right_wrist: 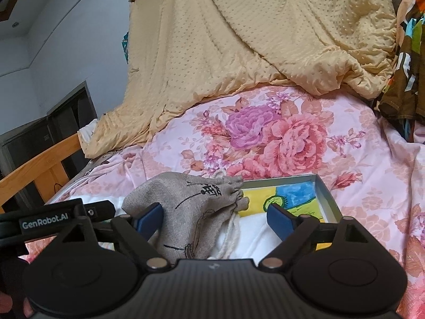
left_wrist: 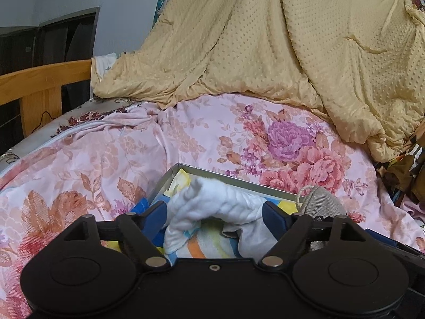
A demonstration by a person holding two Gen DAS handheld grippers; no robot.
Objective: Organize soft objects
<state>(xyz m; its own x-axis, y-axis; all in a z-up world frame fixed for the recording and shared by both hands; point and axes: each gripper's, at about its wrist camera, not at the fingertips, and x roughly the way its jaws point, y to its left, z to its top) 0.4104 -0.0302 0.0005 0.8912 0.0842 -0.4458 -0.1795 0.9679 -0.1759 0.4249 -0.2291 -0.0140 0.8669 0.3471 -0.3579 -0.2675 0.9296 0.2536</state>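
A shallow grey tray [left_wrist: 225, 174] with a colourful drawing on its floor lies on the floral bedspread; it also shows in the right wrist view [right_wrist: 328, 194]. A crumpled white cloth [left_wrist: 225, 204] lies in the tray between the blue pads of my left gripper [left_wrist: 215, 216], which is open around it. A grey drawstring pouch [right_wrist: 183, 210] with black drawings lies in the tray against the left pad of my right gripper [right_wrist: 215, 219], which is open. The pouch also shows in the left wrist view [left_wrist: 321, 202]. White cloth [right_wrist: 255, 236] lies under the pouch.
The pink floral bedspread [left_wrist: 265, 138] covers the bed. A bulky yellow dotted quilt [left_wrist: 279, 40] is heaped at the back. Patterned brown fabric [right_wrist: 403, 79] hangs at the right. A wooden bed rail [left_wrist: 45, 79] runs along the left.
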